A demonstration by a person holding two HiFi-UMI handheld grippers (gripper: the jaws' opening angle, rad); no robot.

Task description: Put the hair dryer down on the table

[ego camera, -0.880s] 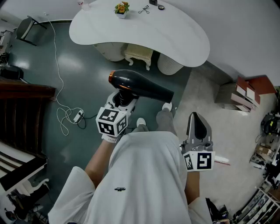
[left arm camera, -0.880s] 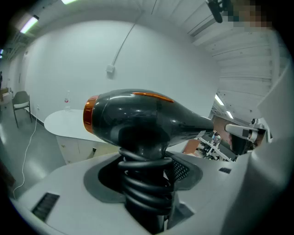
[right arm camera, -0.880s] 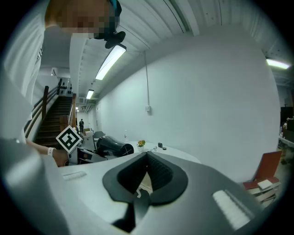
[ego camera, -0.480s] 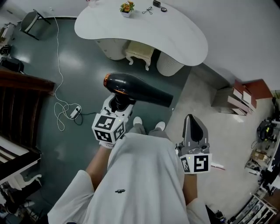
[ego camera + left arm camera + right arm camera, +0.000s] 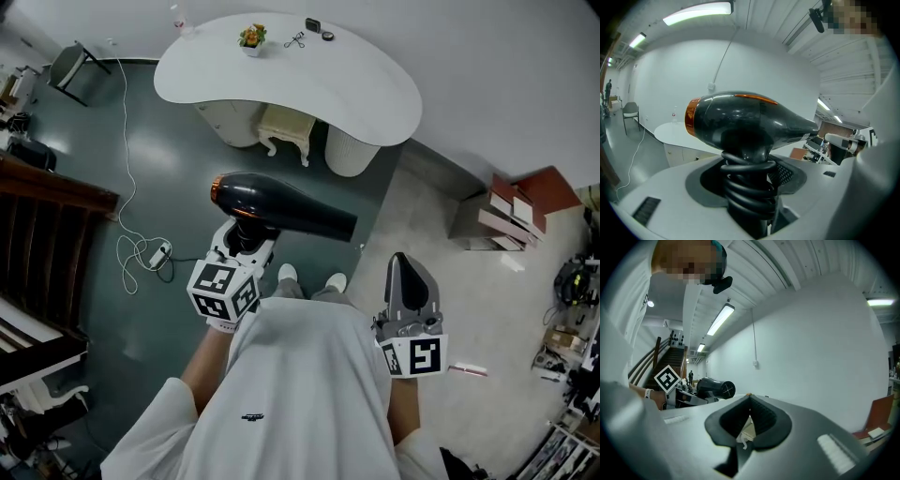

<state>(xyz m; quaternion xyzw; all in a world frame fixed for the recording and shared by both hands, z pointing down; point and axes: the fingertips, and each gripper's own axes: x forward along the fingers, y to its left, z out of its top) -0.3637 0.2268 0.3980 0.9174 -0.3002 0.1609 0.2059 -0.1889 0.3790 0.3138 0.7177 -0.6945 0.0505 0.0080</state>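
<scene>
Clamped in left gripper [image 5: 247, 239] by coiled-cord handle: glossy black hair dryer [image 5: 281, 204] with orange rear ring, over floor, well short of far white curved table [image 5: 319, 84]. Right gripper [image 5: 403, 262] closed, empty. Risk: slipping on loose cord coils, nose-heavy tilt.

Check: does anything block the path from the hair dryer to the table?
Nothing visible does. The hair dryer, held in the left gripper, has only bare floor between it and the table. The table's near side is bare; a plant sits at its far edge.
</scene>
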